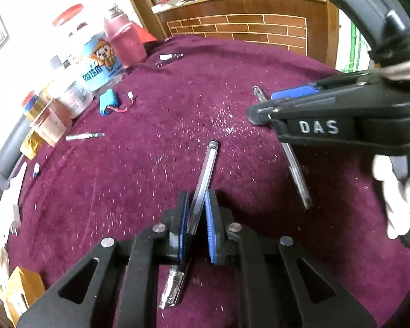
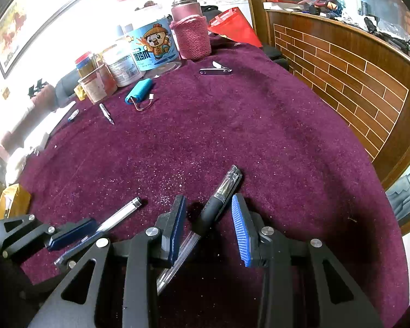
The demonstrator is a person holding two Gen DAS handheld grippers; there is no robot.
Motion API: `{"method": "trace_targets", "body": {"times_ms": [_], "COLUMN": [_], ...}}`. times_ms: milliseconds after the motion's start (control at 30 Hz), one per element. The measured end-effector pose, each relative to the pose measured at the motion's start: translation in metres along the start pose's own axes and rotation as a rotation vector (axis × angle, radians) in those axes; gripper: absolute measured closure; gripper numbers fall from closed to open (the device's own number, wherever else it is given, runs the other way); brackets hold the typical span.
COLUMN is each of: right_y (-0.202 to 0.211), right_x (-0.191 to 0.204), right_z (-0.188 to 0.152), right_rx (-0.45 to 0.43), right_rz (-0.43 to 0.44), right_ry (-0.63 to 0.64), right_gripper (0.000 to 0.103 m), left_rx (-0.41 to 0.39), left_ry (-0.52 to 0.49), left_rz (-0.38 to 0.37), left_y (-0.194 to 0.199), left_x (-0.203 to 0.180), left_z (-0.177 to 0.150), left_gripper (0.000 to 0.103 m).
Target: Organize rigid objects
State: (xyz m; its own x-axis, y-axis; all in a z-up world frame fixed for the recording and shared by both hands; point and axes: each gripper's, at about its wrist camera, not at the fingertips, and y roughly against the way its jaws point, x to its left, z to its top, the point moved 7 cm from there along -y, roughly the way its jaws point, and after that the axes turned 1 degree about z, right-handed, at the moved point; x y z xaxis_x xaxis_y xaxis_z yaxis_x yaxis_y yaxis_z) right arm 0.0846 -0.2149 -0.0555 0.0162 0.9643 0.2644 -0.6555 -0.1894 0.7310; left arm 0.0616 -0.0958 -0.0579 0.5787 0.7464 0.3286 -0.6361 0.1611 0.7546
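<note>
On the maroon tablecloth [image 1: 150,180], my left gripper [image 1: 196,196] is shut on a clear plastic pen [image 1: 206,166], whose far end sticks out ahead of the blue pads. The same grip shows at the lower left of the right wrist view, with the left gripper [image 2: 87,233] holding the clear pen [image 2: 123,214]. My right gripper [image 2: 207,196] stands open around a black-grip pen [image 2: 227,184] that lies on the cloth, with a gap at each pad. From the left wrist view the right gripper [image 1: 259,110] hovers over that pen [image 1: 300,188].
Jars [image 2: 147,43], a pink sleeved flask [image 2: 191,32], a blue battery pack [image 2: 139,90], a folding tool [image 2: 214,69] and a small silver pen part [image 2: 106,113] crowd the far left. A brick-patterned wooden counter [image 2: 341,73] borders the right. A gloved hand [image 1: 396,191] holds the right gripper.
</note>
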Motion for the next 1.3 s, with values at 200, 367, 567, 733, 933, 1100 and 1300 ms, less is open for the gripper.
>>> {"method": "trace_targets", "body": {"times_ms": [200, 367, 567, 733, 933, 1100, 1300], "right_y": [-0.003, 0.014, 0.052, 0.071, 0.084, 0.089, 0.092], "right_x": [0.014, 0.025, 0.046, 0.063, 0.083, 0.096, 0.103], "right_z": [-0.001, -0.013, -0.027, -0.032, -0.033, -0.037, -0.041], "right_rx": [0.021, 0.028, -0.019, -0.029, -0.051, -0.054, -0.052], "right_rz": [-0.112, -0.046, -0.038, -0.01, -0.013, -0.007, -0.003], "right_ry": [0.103, 0.118, 0.166, 0.182, 0.217, 0.231, 0.239], "right_gripper": [0.091, 0.093, 0.092, 0.092, 0.092, 0.092, 0.092], "left_rx": [-0.006, -0.064, -0.11, -0.135, -0.152, -0.16, -0.154], "left_ry": [0.045, 0.126, 0.186, 0.227, 0.248, 0.268, 0.292], "left_rz": [-0.027, -0.018, 0.012, 0.019, 0.031, 0.037, 0.027], "left_y": [0.036, 0.079, 0.108, 0.122, 0.134, 0.141, 0.139], "left_x": [0.002, 0.014, 0.028, 0.037, 0.043, 0.05, 0.055], "left_z": [-0.016, -0.034, -0.05, -0.061, -0.073, -0.08, -0.085], "left_gripper": [0.096, 0.096, 0.096, 0.096, 0.096, 0.096, 0.095]}}
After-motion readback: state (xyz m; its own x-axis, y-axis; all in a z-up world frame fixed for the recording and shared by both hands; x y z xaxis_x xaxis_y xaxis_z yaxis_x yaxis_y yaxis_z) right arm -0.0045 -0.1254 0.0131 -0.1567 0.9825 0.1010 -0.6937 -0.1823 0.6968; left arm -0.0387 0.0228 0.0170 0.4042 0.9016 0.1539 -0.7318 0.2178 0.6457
